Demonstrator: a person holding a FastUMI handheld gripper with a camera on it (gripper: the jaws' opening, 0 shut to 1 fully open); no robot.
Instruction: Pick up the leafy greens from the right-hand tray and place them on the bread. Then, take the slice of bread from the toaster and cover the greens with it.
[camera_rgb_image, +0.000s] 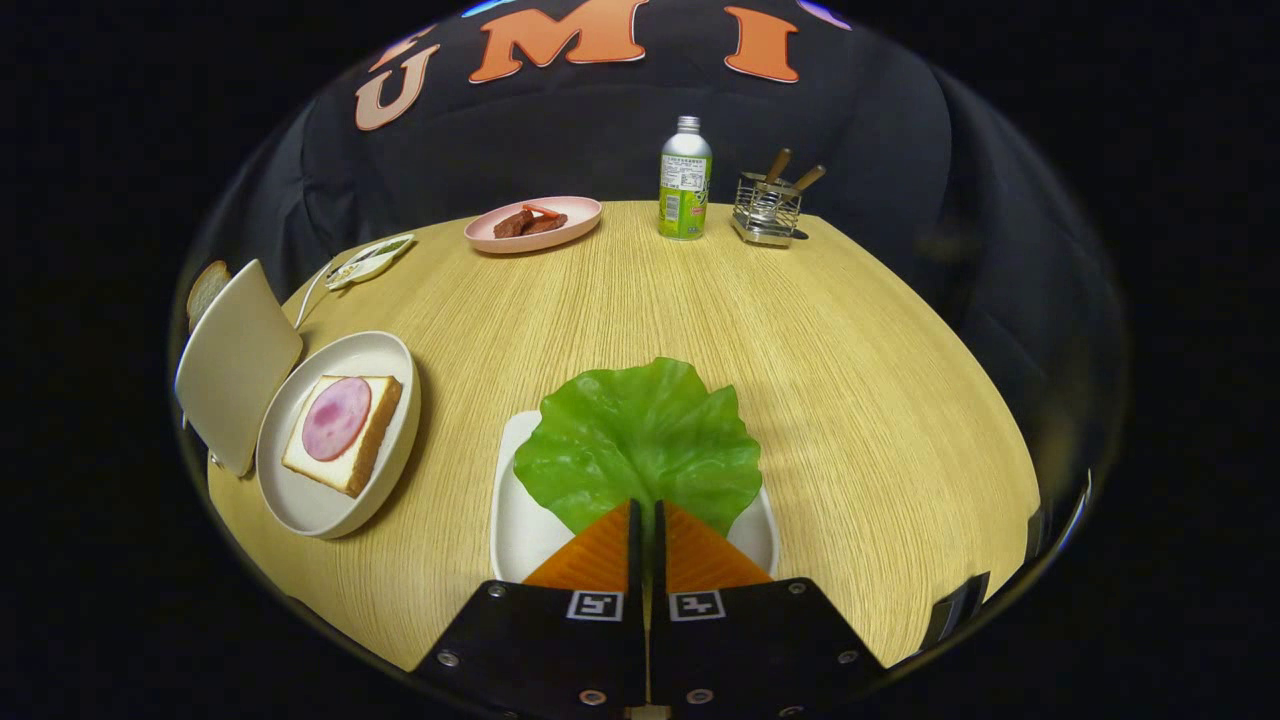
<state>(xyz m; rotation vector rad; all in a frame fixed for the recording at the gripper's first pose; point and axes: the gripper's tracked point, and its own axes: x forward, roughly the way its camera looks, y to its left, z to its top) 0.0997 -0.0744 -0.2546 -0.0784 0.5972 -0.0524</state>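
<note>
A green lettuce leaf (640, 440) spreads over a white tray (515, 530) just ahead of my gripper (646, 512). Its near edge runs into the thin slit between my fingers, which are shut on it. Whether the leaf is lifted off the tray I cannot tell. To the left, a round white plate (400, 440) holds a slice of bread (365, 455) topped with a pink ham round (336, 417). Further left stands a cream toaster (235, 365), with a second bread slice (205, 290) poking out of its top.
Along the far edge of the wooden table (850, 360) are a pink plate (580, 212) with brown sausage pieces, a green-labelled bottle (685, 180), and a wire holder (767, 208) with wooden-handled utensils. A white plug and cord (365, 262) lie behind the toaster.
</note>
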